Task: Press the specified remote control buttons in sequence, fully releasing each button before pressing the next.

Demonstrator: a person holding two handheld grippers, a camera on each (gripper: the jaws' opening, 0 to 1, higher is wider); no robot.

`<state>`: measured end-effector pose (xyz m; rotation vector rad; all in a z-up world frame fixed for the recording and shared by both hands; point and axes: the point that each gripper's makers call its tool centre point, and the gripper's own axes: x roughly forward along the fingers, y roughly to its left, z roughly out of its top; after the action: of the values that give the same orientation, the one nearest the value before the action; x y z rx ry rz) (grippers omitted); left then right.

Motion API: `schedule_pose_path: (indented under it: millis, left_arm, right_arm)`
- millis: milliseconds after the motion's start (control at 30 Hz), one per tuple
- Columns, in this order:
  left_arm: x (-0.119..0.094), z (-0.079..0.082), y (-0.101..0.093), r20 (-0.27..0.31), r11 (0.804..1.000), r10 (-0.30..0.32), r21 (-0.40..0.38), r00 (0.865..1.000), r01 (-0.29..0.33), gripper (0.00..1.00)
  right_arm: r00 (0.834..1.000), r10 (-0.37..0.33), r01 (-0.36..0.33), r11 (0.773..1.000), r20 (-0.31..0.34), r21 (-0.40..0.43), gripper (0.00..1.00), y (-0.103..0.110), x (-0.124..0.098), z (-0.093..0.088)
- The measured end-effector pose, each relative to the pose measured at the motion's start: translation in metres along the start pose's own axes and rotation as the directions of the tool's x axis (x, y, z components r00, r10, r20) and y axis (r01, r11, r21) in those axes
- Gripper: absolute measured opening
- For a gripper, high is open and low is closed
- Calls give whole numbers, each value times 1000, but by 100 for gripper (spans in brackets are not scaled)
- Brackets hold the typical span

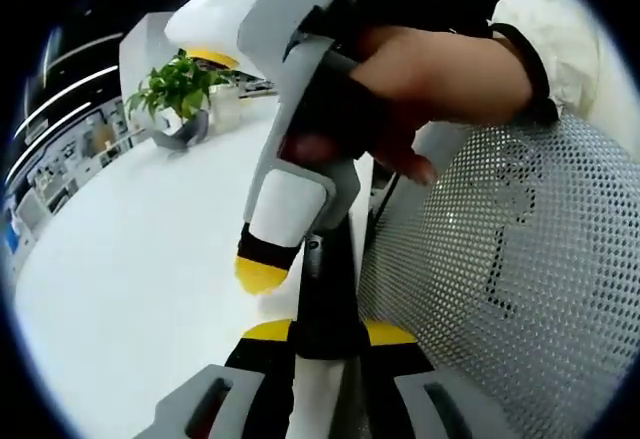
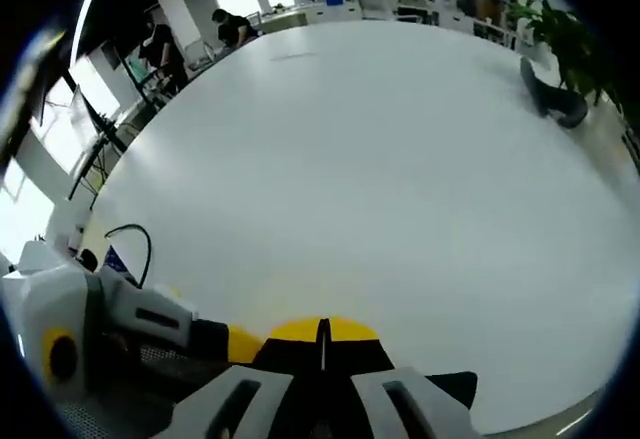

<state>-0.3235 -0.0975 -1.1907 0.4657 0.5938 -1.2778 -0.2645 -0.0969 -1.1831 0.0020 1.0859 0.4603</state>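
Smooth white table (image 2: 400,159), matte and broad. In the left gripper view, the left claw (image 1: 325,331) is closed on a thin black bar; a hand (image 1: 430,84) grips the right claw (image 1: 262,259) at centre, beside a perforated mesh chair back (image 1: 520,279) and a potted plant (image 1: 180,94) at upper left. In the right gripper view, the right claw (image 2: 322,344) is shut with nothing in it. Remote's location: cannot tell.

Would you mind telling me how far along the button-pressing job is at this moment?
Nothing here confirms any button press. In hand: the right gripper, jaws together, hangs over the white table, carried by a hand beside a mesh chair back. A dark thing sits between the left gripper jaws; I cannot tell what. Left: apparently the whole button sequence.
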Motion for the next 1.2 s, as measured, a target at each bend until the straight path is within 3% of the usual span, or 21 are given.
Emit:
schedule_pose_path:
  millis: [500, 833, 1200]
  left_arm:
    - [-6, -5, 8, -21, 999, 41, -15, 999, -41, 24]
    - [-9, -7, 9, -29, 999, 41, -17, 999, -41, 24]
    - [-13, -11, 10, -34, 1000, 29, -10, 999, -30, 25]
  right_arm:
    - [997, 20, -20, 1000, 69, 2, 0, 6, -11, 11]
    - [999, 43, -43, 999, 34, -3, 0, 11, -11, 4]
    - [986, 143, -128, 979, -90, 156, 0, 22, -13, -18]
